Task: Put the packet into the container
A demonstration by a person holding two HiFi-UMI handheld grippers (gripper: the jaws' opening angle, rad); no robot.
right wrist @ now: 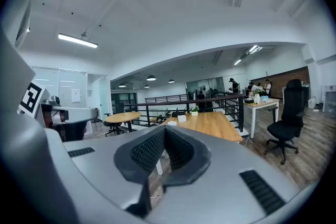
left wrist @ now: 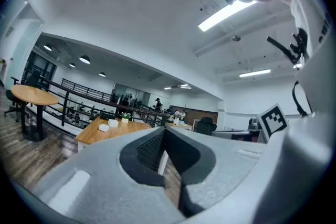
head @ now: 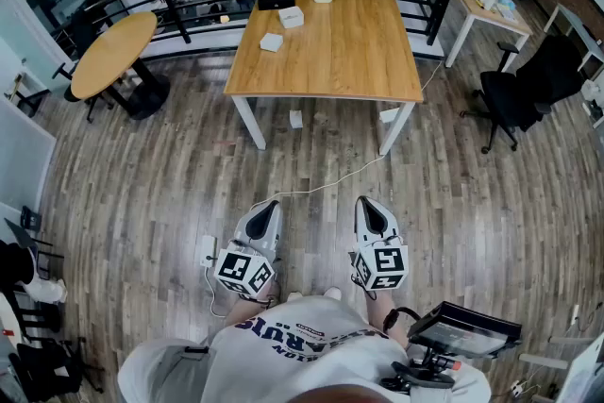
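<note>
Limits of view
Small white item point(head: 272, 41) and white box point(head: 291, 16) on wooden table point(head: 359, 52) too small to identify; person's torso point(head: 302, 349) cut by bottom edge

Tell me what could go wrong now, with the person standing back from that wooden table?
A white cable lies on the floor between the person and the table; feet might catch it. The flat white thing and the white box on it look alike, so the wrong one might get picked. The left gripper and right gripper are both shut and empty; they must open first.
</note>
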